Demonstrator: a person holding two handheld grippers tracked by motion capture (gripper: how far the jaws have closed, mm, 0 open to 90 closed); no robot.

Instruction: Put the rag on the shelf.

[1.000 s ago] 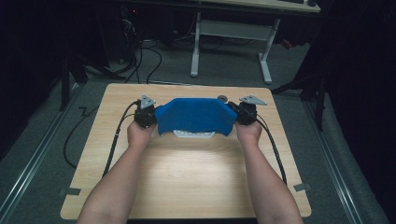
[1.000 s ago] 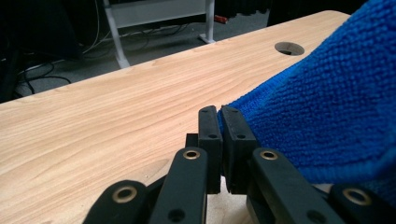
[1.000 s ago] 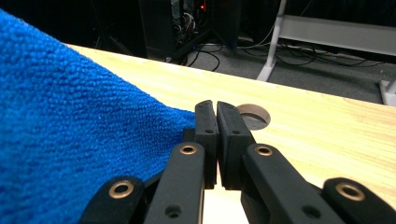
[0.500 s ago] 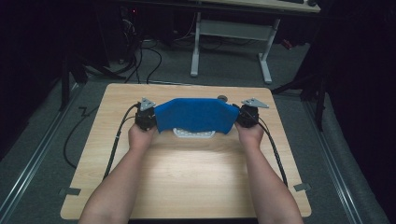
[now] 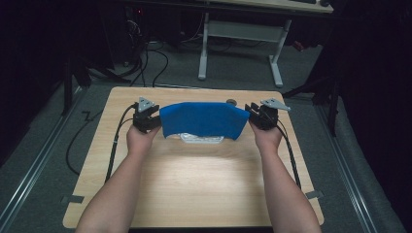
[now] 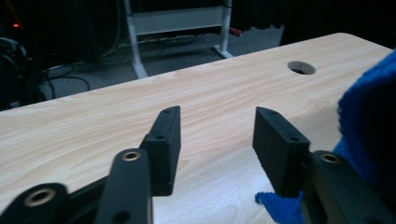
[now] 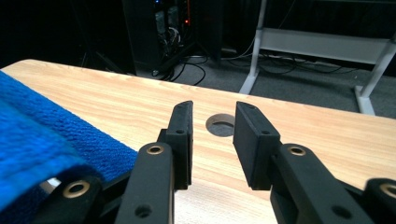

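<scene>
Towel (image 5: pixel 203 120) folded, just let go, jaws of both grippers (image 5: pixel 145 118) (image 5: pixel 261 115) opening, empty; next, draw clear.

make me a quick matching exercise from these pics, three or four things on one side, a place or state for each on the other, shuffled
Things:
1. blue towel
2. left gripper
3. round hole in the table top
4. white desk frame

Places or states:
A. on the floor beyond the table
B. jaws apart, nothing between them
C. lying between the two grippers
D. near the table's far edge

Pairs: 1-C, 2-B, 3-D, 4-A
</scene>
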